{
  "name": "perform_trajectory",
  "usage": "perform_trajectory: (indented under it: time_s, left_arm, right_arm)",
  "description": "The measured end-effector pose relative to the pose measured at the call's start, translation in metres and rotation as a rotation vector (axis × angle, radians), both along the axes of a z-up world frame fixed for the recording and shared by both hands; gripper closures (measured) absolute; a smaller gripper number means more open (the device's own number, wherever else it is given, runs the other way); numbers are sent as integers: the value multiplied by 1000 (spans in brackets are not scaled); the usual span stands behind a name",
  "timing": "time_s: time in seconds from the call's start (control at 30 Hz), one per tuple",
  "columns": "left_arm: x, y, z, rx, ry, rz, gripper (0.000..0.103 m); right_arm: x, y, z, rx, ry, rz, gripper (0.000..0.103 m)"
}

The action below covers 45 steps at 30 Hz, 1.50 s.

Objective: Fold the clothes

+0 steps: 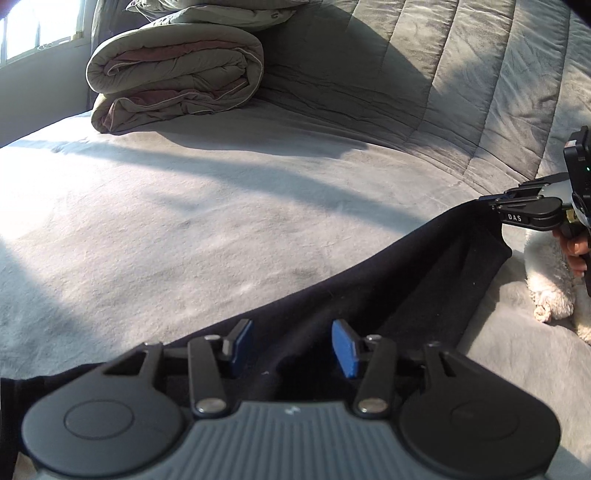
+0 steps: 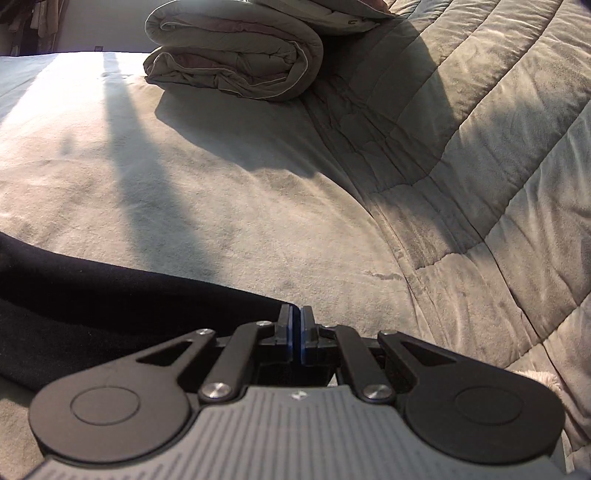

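Pinching a corner of the black garment (image 1: 424, 280) at three o'clock, the right gripper (image 2: 297, 334) is tensioning its edge over the bed (image 1: 184, 229) while the left gripper (image 1: 291, 347) is hovering wide, holding nothing, apparently for a matching grip.

Hard sunlight from a blown-out window (image 1: 40, 29) at upper left streaks the bed (image 1: 184, 229) with long shadows; fisheye bends the edges.
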State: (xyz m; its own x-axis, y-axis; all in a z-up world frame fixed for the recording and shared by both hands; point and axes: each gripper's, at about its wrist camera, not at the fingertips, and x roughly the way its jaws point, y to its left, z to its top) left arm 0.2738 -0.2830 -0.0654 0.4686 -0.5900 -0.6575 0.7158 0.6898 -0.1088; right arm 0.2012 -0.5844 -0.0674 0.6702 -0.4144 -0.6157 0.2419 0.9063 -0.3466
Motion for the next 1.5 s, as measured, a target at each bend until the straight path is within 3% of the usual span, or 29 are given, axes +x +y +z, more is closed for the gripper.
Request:
perform_trajectory:
  time_s: [0.17, 0.4, 0.47, 0.57, 0.6, 0.77, 0.83, 0.87, 0.9, 0.93, 1.0, 1.07, 1.13, 1.2, 1.27, 1.3, 1.4, 1.5]
  left_arm:
    - [11, 24, -2, 8, -2, 90, 54]
    - [-26, 25, -14, -61, 42, -34, 62]
    - [-37, 22, -16, -120, 61, -61, 63]
    - [-51, 15, -22, -182, 112, -114, 63]
    - [-55, 11, -25, -176, 116, -129, 63]
    - [-75, -7, -36, -117, 42, -122, 63]
    - [-84, -16, -37, -54, -21, -101, 65]
    - [-90, -22, -37, -12, -57, -90, 69]
    - [-94, -27, -34, 14, -80, -87, 85]
    - [-98, -31, -32, 35, -98, -82, 98]
    - [-93, -29, -30, -7, -49, -51, 100]
    - [-86, -26, -34, -41, 16, -24, 98]
    - [-87, -25, -33, -47, 24, -23, 94]
    - [-90, -19, -25, -78, 60, -7, 71]
    - [-97, -8, -16, -117, 68, 20, 60]
    - [-100, -3, -13, -119, 63, 29, 59]
    - [-110, 17, -4, -123, 50, 79, 48]
    - [-117, 44, 4, -126, 40, 137, 42]
  right_arm:
    - [22, -8, -15, -20, 3, -14, 100]
    - [30, -14, -32, 48, 40, -46, 92]
    - [23, -16, -27, 111, 41, -74, 83]
    - [10, -21, -22, 221, 49, -131, 53]
    - [5, -23, -20, 258, 52, -150, 53]
    - [-17, -31, -11, 443, 65, -245, 53]
    - [-24, -34, -9, 501, 62, -281, 54]
    - [-24, -33, -12, 499, 46, -291, 58]
    - [-23, -32, -15, 493, 32, -297, 81]
    - [-22, -31, -16, 487, 25, -300, 97]
    - [-21, -29, -14, 453, 6, -329, 98]
    - [-18, -24, -13, 389, 9, -346, 98]
    - [-17, -18, -11, 348, 21, -351, 96]
    - [-17, -11, -4, 317, 16, -345, 77]
    - [-22, -3, 6, 290, -2, -323, 59]
    - [-25, 1, 11, 287, -13, -303, 56]
    - [-34, 13, 26, 275, -31, -263, 56]
    - [-39, 29, 39, 267, -46, -227, 53]
